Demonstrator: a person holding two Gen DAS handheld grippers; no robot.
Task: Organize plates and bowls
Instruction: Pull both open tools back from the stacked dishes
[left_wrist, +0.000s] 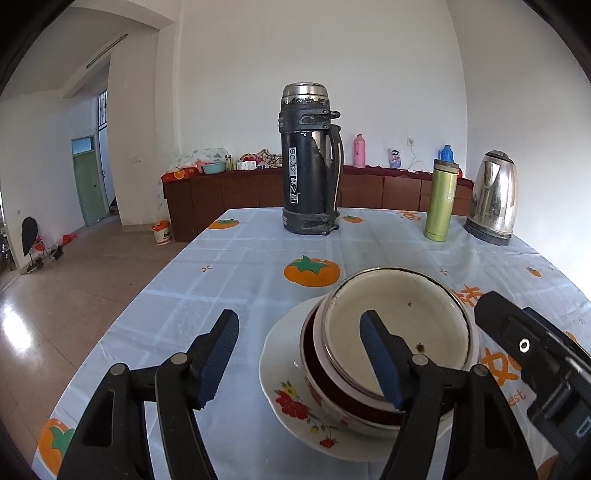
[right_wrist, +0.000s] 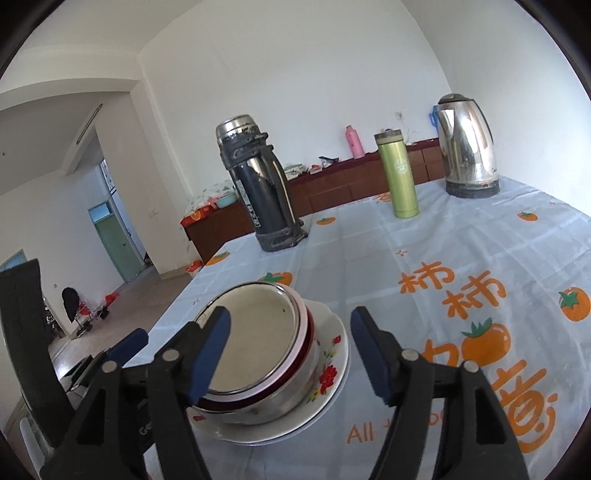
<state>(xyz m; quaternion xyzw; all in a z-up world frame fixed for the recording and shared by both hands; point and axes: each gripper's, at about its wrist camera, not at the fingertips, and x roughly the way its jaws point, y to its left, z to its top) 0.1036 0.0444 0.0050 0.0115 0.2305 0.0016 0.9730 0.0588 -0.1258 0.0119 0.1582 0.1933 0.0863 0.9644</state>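
At the near edge of the table (left_wrist: 229, 258), your stack sits on the persimmon-print cloth: a cream enamel bowl (left_wrist: 399, 317) nests tilted in a floral bowl (left_wrist: 332, 402) with a dark red inside, and both rest on a white floral plate (left_wrist: 284, 391). A 2nd plate rim seems to show beneath it in the right wrist view, though you cannot be sure.

Your left gripper (left_wrist: 299, 356) is released, with nothing between its blue pads; the right-hand pad hangs in front of the cream bowl, and whether it touches the rim cannot be told. Your right gripper (right_wrist: 290, 354) is also released and empty, its left-hand pad in front of the bowls and its right-hand pad clear of the plate.

Farther back stand 3 vessels: a black thermos (left_wrist: 310, 158) at the far edge, a green flask (left_wrist: 441, 201) to its right, and a steel kettle (left_wrist: 493, 197) beyond that. A brown cabinet (left_wrist: 240, 195) lines the far wall.
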